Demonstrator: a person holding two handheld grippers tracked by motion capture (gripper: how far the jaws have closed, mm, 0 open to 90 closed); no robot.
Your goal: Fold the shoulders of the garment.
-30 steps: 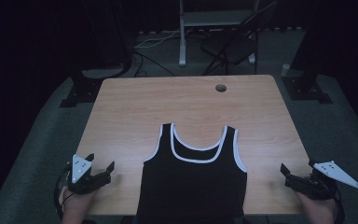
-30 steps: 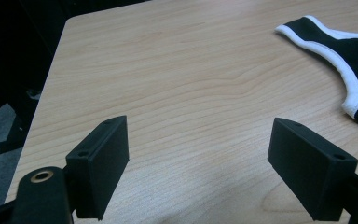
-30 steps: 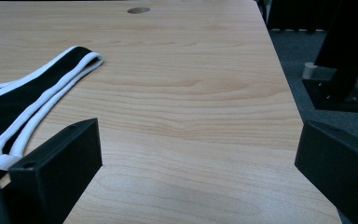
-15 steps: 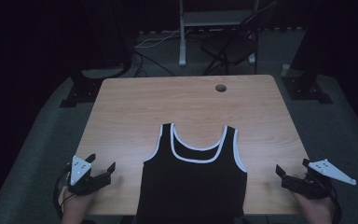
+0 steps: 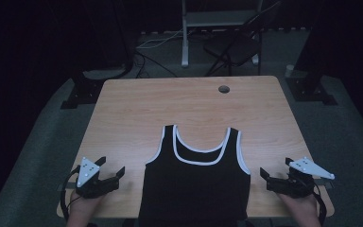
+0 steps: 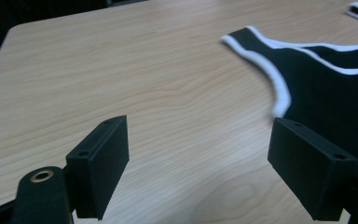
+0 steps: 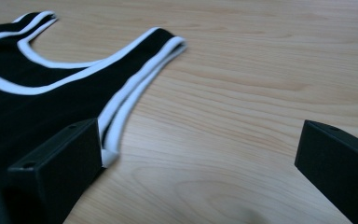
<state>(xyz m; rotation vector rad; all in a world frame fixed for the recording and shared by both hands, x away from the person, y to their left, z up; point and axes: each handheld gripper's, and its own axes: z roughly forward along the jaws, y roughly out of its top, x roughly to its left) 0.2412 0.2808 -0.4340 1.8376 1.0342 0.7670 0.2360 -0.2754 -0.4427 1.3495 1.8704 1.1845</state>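
Tank top (image 5: 194,184) overhangs the near table (image 5: 170,104) edge, grippers flanking.

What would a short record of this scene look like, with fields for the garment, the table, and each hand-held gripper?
garment: black tank top with white trim, lying flat, straps pointing away from the person, hem at the near edge
surface: wooden table with a round hole near the far edge
left hand-held gripper: open, over the table left of the tank top, not touching it
right hand-held gripper: open, right of the tank top, holding nothing
background: dark floor, folding chair behind the table
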